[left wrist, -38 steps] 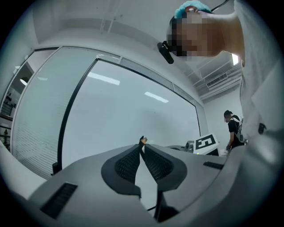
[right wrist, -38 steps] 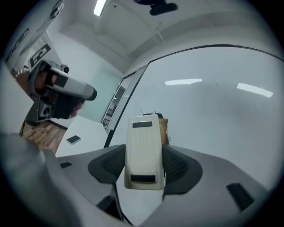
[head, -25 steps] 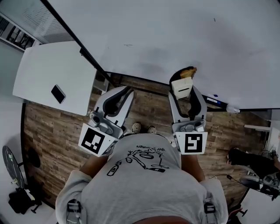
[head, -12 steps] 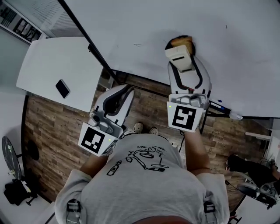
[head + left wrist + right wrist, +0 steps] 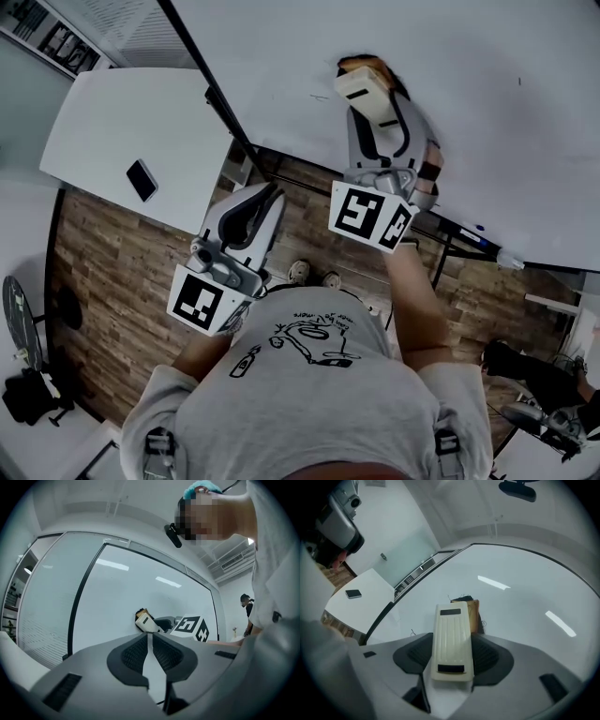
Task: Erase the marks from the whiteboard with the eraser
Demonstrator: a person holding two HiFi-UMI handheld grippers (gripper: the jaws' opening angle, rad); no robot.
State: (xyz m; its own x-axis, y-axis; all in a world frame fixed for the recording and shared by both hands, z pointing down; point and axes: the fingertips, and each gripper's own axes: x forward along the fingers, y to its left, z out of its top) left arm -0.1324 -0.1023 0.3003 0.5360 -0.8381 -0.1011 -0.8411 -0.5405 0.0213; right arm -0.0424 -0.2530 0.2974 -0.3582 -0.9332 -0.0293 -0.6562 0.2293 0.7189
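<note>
The whiteboard [image 5: 487, 112] fills the top of the head view. The eraser [image 5: 364, 86], a cream plastic block with a brown felt pad, has its pad against the board. My right gripper [image 5: 377, 112] is shut on it. In the right gripper view the eraser [image 5: 451, 641] sits lengthwise between the pads, with dark strokes at its far end. A small faint mark [image 5: 320, 97] lies just left of the eraser and a tiny one [image 5: 520, 82] far right. My left gripper [image 5: 265, 199] hangs low over the floor, shut and holding nothing; its pads [image 5: 161, 654] point at the board.
The board's black frame edge [image 5: 214, 98] runs diagonally on the left. A white table [image 5: 112, 131] with a phone [image 5: 142, 180] stands beside it. Markers lie on the board's ledge [image 5: 473, 230]. Another person [image 5: 525, 361] sits at lower right on the wood floor.
My right gripper has carried the eraser up and to the left across the board. The left gripper has stayed where it was.
</note>
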